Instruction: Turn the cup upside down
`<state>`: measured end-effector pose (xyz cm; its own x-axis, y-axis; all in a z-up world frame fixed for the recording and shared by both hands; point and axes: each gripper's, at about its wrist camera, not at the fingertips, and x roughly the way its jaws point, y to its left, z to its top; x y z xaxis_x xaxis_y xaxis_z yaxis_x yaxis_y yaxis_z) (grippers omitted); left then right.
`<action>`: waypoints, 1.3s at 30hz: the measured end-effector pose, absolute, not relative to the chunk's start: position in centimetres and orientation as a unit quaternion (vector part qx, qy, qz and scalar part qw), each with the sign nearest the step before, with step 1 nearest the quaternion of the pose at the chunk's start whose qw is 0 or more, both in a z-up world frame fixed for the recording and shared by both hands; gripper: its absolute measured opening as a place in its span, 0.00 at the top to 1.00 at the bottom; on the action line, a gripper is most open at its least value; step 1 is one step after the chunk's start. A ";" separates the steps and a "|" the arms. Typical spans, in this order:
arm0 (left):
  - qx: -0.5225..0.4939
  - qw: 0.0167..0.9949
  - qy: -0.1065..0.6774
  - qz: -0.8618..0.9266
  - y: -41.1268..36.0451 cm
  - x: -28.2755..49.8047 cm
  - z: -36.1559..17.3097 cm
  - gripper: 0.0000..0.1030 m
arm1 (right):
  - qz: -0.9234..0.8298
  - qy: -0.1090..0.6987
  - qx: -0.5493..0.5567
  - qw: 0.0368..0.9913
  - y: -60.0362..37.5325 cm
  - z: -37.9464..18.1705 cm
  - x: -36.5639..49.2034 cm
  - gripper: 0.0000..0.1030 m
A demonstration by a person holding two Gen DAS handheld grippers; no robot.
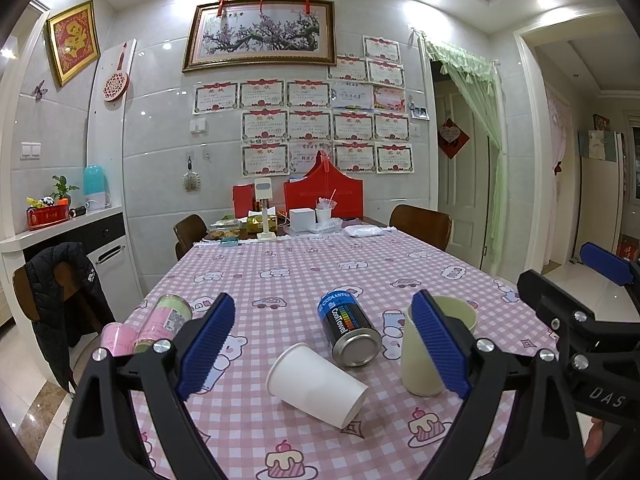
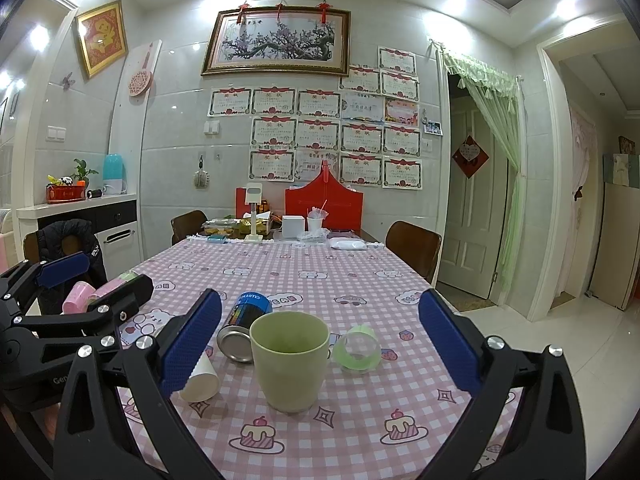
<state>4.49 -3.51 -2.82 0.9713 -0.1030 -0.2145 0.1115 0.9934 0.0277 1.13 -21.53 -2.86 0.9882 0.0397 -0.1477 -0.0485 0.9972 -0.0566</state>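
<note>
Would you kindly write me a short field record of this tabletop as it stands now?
target: green cup, upright, mouth up
paper cup: on its side
can: on its side, beside the paper cup
clear cup: on its side, right of the green cup
left tongs: open, empty
right tongs: open, either side of the green cup, not gripping
surface: checked tablecloth

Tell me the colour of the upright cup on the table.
Pale green cup, seen best in the right wrist view.
</note>
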 end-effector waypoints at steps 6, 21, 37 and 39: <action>0.021 0.993 0.107 -0.053 -3.4 4.4 -2.8 0.14 | 0.022 0.073 -0.030 0.997 -21.5 -2.8 1.1 0.08; 0.027 0.993 0.111 -0.042 -3.5 4.5 -3.2 0.14 | 0.024 0.081 -0.028 0.996 -21.3 -3.3 1.3 0.08; 0.044 0.990 0.131 -0.026 -4.6 5.9 -4.1 0.14 | 0.020 0.103 -0.023 0.994 -22.5 -4.2 3.0 0.08; 0.049 0.990 0.133 -0.022 -5.1 6.2 -4.4 0.14 | 0.015 0.107 -0.022 0.994 -22.8 -4.4 3.4 0.08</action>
